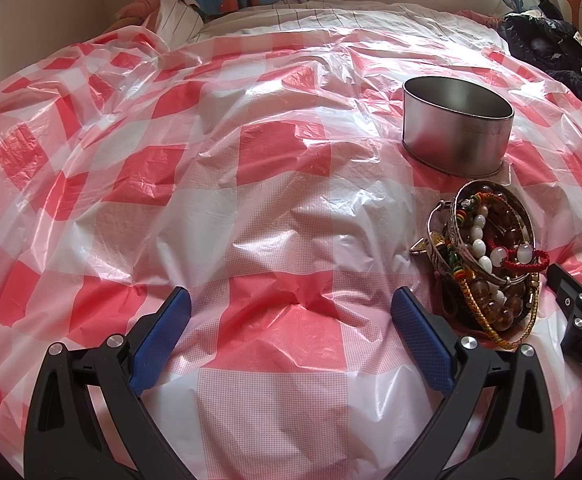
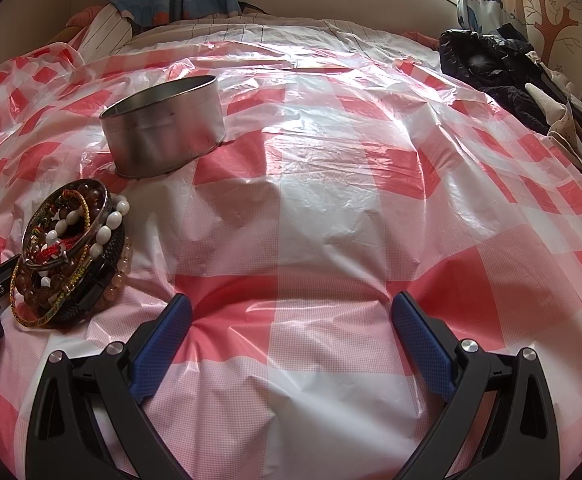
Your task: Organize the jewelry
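A red-and-white checked plastic sheet covers the bed. The tin is plain silver-grey. The bracelets mix white, amber, red and gold-green beads. Blue fingers sit on black frames.

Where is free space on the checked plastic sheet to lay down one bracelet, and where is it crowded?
The widest bare patch lies ahead of the right claw, stretching right of the metal tin toward the dark clothes. Another lies ahead of the left claw, left of the tin. It is crowded around the bracelet pile, which sits just before the tin, between both claws.
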A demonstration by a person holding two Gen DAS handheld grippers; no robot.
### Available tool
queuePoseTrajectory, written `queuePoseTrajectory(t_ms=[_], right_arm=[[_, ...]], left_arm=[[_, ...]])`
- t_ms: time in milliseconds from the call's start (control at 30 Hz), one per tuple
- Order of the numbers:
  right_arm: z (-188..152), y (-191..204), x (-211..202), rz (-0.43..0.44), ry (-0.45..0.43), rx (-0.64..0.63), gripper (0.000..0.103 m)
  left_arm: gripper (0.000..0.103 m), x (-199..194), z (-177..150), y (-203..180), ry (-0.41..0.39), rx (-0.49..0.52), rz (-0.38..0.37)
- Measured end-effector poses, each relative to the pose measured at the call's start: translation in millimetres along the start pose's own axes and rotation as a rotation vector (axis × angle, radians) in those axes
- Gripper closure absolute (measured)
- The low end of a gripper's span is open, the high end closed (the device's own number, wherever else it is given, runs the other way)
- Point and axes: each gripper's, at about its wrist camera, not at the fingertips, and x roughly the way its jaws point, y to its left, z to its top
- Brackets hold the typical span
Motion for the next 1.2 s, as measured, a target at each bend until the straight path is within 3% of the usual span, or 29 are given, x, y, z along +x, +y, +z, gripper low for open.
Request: queuePoseTrajectory(t_ms=[1200], right_arm=[[-0.3,-0.2,-0.3,-0.002,-0.003,-0.002,0.007]], left_arm=[[0.006,0.4,-0.5,0.0,0.0,0.002,0.001]])
